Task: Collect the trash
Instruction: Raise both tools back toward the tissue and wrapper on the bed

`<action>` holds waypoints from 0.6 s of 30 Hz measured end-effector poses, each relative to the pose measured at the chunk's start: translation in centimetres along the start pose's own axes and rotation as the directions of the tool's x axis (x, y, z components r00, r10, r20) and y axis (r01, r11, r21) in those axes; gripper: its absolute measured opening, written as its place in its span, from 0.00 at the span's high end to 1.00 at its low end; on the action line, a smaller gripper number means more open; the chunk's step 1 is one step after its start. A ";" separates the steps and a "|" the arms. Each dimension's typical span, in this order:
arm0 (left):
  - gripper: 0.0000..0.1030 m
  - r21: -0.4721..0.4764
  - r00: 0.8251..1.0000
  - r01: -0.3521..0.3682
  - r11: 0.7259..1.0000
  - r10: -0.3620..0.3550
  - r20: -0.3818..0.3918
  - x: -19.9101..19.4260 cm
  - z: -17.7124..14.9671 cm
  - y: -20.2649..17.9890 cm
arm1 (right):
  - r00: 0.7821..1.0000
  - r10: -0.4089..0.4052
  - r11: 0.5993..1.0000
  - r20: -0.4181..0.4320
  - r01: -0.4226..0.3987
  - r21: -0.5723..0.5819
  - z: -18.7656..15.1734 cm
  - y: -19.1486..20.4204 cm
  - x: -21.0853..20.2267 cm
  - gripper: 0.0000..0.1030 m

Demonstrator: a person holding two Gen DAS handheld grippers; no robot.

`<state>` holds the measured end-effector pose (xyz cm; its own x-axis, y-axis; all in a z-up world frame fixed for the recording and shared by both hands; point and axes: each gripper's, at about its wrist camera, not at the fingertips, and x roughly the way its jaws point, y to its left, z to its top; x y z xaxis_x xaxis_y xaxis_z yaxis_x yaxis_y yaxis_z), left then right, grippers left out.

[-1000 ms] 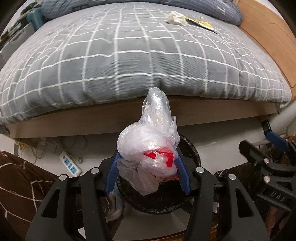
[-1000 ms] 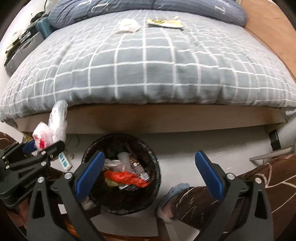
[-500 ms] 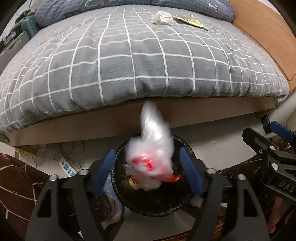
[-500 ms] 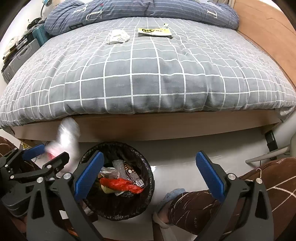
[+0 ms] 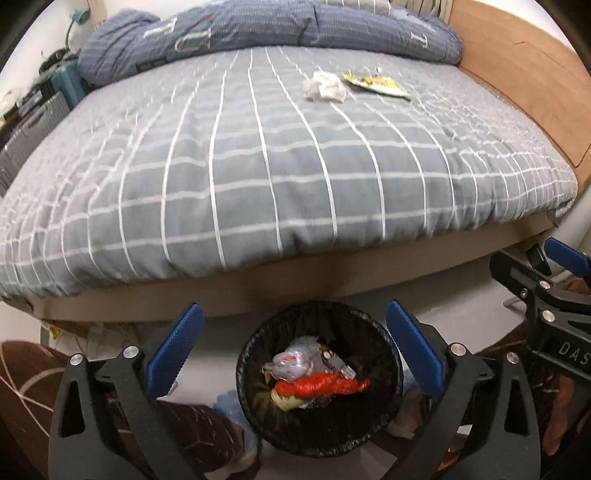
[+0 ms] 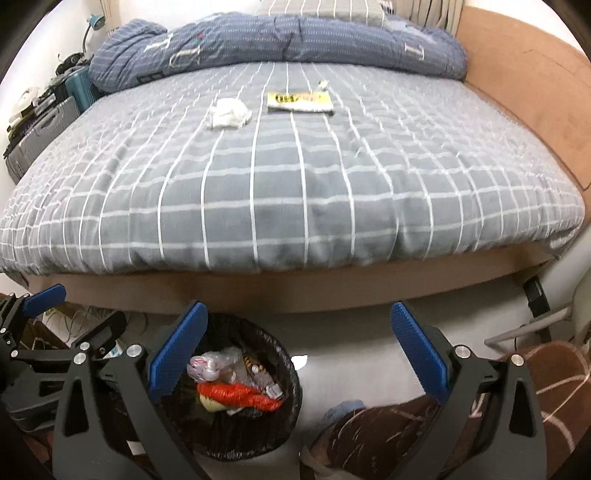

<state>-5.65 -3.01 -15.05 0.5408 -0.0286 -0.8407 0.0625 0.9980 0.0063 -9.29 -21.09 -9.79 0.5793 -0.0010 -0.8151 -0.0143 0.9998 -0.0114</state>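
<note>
Since a second ago the clear plastic bag (image 5: 295, 363) with the red print has left the left gripper (image 5: 293, 345) and now lies inside the bin (image 5: 386, 354), on top of the other rubbish. The left gripper's jaws are opening, spread wide, with nothing between the blue pads (image 5: 175, 349); the bin sits below the gap. Both views also take in more of the bed than before.

Nearest: the left gripper's black frame, and the person's brown patterned trouser legs (image 5: 26, 373) on either side of the bin. The bin is round, black-lined, standing on the pale floor just in front of the bed base. In it, beside the clear bag, lies a crumpled red wrapper (image 5: 321, 386), with something yellowish under that.

The right gripper (image 6: 295, 349) is released too, jaws wide apart and empty. In its view the bin (image 6: 291, 391) lies under its left pad, and the left gripper (image 6: 70, 328) shows at the left edge.

Middle: a wooden bed base (image 5: 258, 286), then a grey quilt (image 5: 258, 166) with a white grid.

Far: two items are on the quilt, well apart from the bin. A crumpled white tissue (image 5: 325, 86) lies just beside a flat yellow packet (image 5: 375, 83). Behind them is a rolled blue duvet (image 5: 258, 33). Suitcases (image 6: 48, 125) stand at the far left.
</note>
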 end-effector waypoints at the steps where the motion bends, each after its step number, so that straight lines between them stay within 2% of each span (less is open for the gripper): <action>1: 0.05 -0.002 1.000 -0.001 1.000 0.001 0.006 -0.1 0.3 -0.1 | 1.000 0.001 1.000 0.007 -0.001 0.001 0.2 -0.1 -0.1 0.07; 8: 0.05 0.002 0.999 -0.003 1.000 0.003 0.047 -0.3 2.8 -0.4 | 0.998 -0.027 1.000 0.057 0.026 0.017 3.1 -1.2 -0.2 0.07; 18: 0.05 -0.012 0.993 -0.021 1.000 0.023 0.119 0.5 8.5 -0.1 | 0.993 -0.054 0.996 0.106 0.046 0.075 7.7 -3.6 1.1 0.07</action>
<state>1.76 -3.58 -10.83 0.6383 -0.0126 -0.7697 0.0407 0.9990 0.0174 -2.32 -24.58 -6.16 0.6624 -0.0534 -0.7472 0.0739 0.9972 -0.0057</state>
